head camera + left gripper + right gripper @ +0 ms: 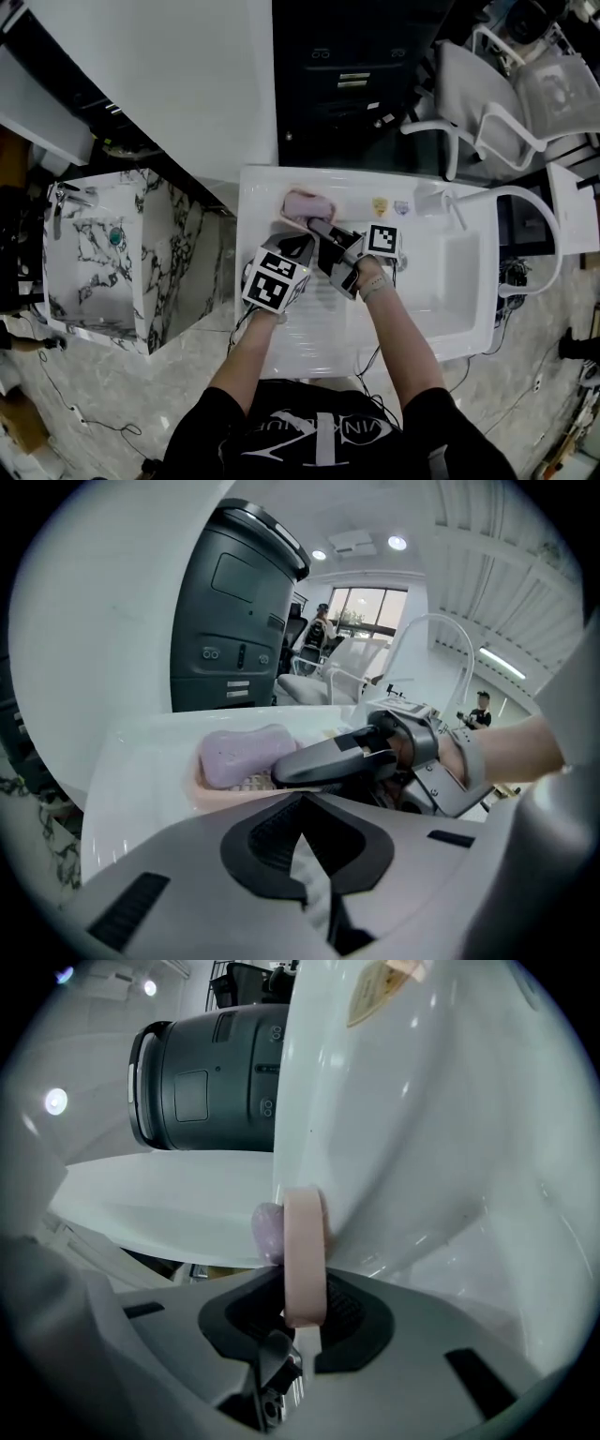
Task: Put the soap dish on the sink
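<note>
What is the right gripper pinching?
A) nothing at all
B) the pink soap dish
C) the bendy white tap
B: in the right gripper view, the right gripper has its jaws pressed on the edge of the pink soap dish, with a lilac soap on it.

Head view looks steeply down; both close gripper views share the soap dish (304, 1241).

part of soap dish (214, 796) behind right gripper (281, 773) fingers (328, 757)
</note>
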### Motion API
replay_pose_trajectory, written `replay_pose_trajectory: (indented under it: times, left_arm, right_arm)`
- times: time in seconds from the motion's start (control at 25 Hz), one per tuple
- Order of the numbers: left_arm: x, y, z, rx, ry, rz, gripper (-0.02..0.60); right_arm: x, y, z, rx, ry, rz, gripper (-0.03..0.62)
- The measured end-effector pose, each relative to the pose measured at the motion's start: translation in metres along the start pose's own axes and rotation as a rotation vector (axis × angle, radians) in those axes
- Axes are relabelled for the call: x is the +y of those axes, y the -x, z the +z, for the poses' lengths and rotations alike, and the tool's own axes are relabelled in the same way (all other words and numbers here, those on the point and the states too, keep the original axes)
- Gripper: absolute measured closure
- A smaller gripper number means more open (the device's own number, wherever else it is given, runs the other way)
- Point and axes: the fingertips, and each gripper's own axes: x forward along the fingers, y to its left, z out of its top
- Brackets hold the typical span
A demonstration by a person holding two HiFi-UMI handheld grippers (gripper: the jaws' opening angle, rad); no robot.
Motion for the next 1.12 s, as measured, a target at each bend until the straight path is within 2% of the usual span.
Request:
replay_pose_trajectory:
  times: [0.12, 0.32, 0.44, 0.52, 0.92, 1.12]
  left_arm:
    - [0.004, -0.004, -0.003, 0.054, -0.047, 0.033, 0.569]
    - [0.001, -0.01, -0.004, 0.086, -0.065, 0.016, 0.569]
    - [-0.002, -0.014, -0.003, 0.081, -0.063, 0.005, 0.569]
    - [-0.005, -0.016, -0.003, 0.073, -0.042, -0.012, 0.569]
    - [-0.01, -0.024, 0.003, 0.037, -0.001, -0.052, 0.569]
    - [-0.013, -0.028, 0.007, 0.021, 0.014, -0.067, 0.569]
  right_arm:
    - [0.002, 0.001, 0.0, -0.001, 0.005, -0.003, 0.514]
    - [0.003, 0.004, 0.002, -0.008, 0.048, -0.022, 0.51]
    - [0.005, 0.004, 0.003, -0.009, 0.093, -0.018, 0.488]
    - [0.006, 0.006, 0.003, -0.017, 0.1, -0.023, 0.413]
    - [0.003, 0.024, 0.01, -0.072, 0.065, -0.038, 0.358]
    - [0.006, 0.035, 0.015, -0.101, 0.087, -0.005, 0.349]
